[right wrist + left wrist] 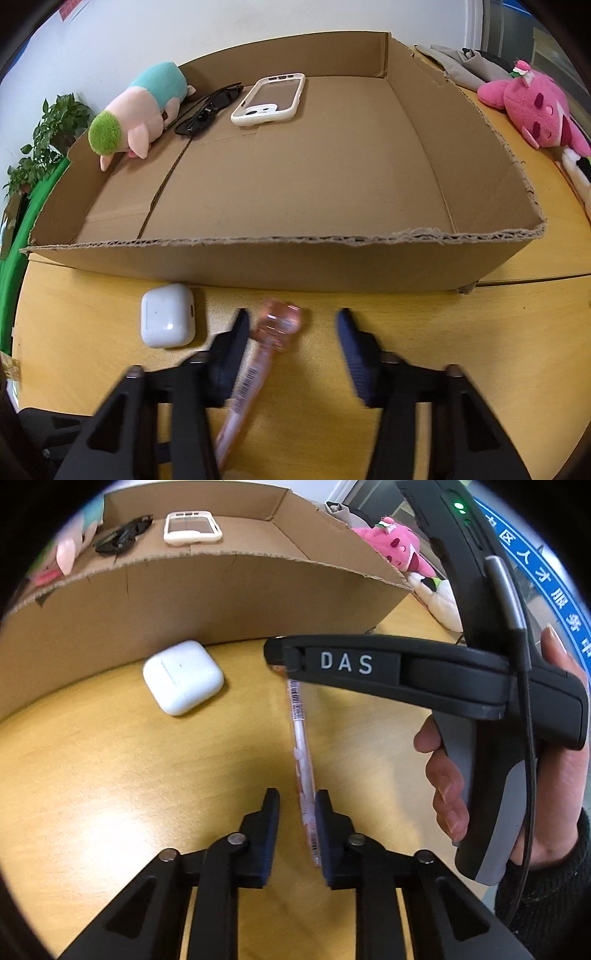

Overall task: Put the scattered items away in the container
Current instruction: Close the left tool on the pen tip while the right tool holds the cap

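A pink pen (301, 746) is held off the yellow table, pinched at its lower end between the fingers of my left gripper (297, 812), which is shut on it. Its decorated top (279, 325) reaches between the open fingers of my right gripper (291, 325), close to the left finger (236, 343) and not gripped. From the left wrist view the right gripper's finger (332, 661) covers the pen's far end. A white earbud case (183, 677) (167, 315) lies on the table just in front of the cardboard box (207, 602) (295, 258).
Inside the box lie a phone case (271, 99), black sunglasses (208, 107) and a plush pig with a green end (142, 110). A pink plush toy (535, 107) lies on the table right of the box. A green plant (48, 136) stands at far left.
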Action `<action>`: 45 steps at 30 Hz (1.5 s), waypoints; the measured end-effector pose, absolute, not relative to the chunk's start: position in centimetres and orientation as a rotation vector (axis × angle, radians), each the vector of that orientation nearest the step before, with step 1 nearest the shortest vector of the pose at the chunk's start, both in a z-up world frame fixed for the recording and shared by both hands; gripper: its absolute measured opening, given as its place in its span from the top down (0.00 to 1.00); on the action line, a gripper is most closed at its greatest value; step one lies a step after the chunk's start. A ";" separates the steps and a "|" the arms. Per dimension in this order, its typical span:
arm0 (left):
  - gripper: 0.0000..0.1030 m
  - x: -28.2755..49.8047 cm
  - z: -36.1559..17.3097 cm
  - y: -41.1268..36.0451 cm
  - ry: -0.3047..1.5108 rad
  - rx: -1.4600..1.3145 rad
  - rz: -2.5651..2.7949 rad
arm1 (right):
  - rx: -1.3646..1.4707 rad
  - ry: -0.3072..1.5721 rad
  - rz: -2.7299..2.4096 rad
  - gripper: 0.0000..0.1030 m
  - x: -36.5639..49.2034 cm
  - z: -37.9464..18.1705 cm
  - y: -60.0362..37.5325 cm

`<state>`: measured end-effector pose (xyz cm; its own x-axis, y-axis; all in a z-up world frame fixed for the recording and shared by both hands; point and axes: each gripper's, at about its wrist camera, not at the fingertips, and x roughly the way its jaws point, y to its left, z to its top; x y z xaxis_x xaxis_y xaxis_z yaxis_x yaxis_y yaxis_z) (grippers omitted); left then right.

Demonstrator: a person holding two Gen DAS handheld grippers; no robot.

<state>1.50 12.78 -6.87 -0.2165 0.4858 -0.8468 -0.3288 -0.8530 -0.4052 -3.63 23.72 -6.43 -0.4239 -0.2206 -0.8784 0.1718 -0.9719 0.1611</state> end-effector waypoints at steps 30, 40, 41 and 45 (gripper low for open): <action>0.33 4.5 -2.6 11.7 -0.180 -1.305 2.293 | 1.189 -0.131 -2.527 0.78 -0.4 4.9 23.5; 0.33 0.7 -2.0 10.0 -0.171 -1.176 2.364 | 1.080 -0.047 -2.508 0.78 1.4 8.3 22.5; 0.33 0.8 -1.9 10.0 -0.159 -1.157 2.366 | 1.067 -0.040 -2.504 0.78 1.6 8.7 22.4; 0.33 0.6 -1.7 10.9 -0.084 -1.123 2.366 | 1.013 -0.007 -2.495 0.78 2.6 10.4 21.9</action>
